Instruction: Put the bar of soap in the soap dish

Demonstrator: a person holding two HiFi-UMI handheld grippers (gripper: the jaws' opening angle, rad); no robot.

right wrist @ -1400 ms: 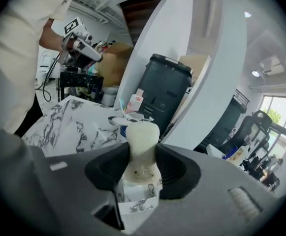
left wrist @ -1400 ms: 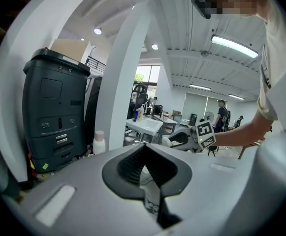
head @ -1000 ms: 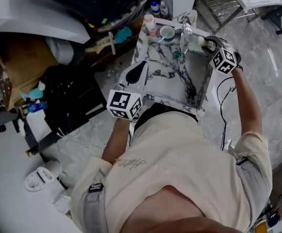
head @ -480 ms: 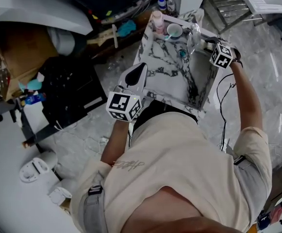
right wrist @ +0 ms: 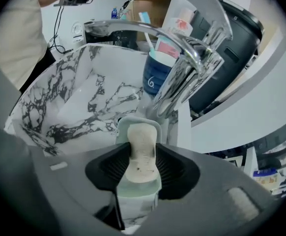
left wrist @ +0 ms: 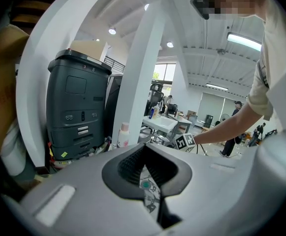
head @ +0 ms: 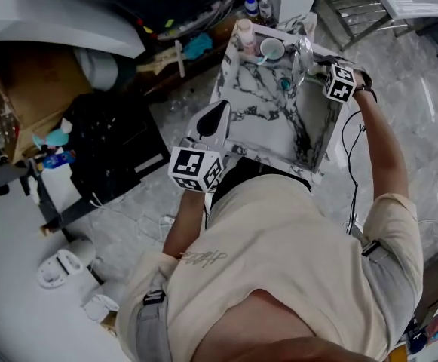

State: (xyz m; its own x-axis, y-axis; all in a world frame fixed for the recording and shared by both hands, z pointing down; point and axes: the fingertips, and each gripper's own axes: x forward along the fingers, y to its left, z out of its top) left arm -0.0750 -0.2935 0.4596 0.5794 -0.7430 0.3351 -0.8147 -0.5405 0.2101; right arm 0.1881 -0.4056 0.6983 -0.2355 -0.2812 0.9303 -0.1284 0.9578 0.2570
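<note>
R tongs (right wrist: 142, 156): clamped on bar of soap (right wrist: 141, 146), pads on its two long sides; jaws have just been closing a little w/ soap between them.
Soap loc: between R pads, directly over soap dish (right wrist: 137, 120), which sits just ahead of and below the tips.
Why held so: bar runs along dish length; prob. lining up for set-down. Release not yet done.
L tongs (left wrist: 145, 156): together, empty, well apart from R tongs at opposite side of marble sink (right wrist: 83, 102); prob. idle, out of the way.
Neighbours: chrome faucet (right wrist: 192, 63) just beyond R tips, blue cup (right wrist: 155, 77) beside it, so little clearance.
Hidden: can't tell if soap underside touches dish; dish middle covered by soap. Head view: soap + dish too small to make out.
</note>
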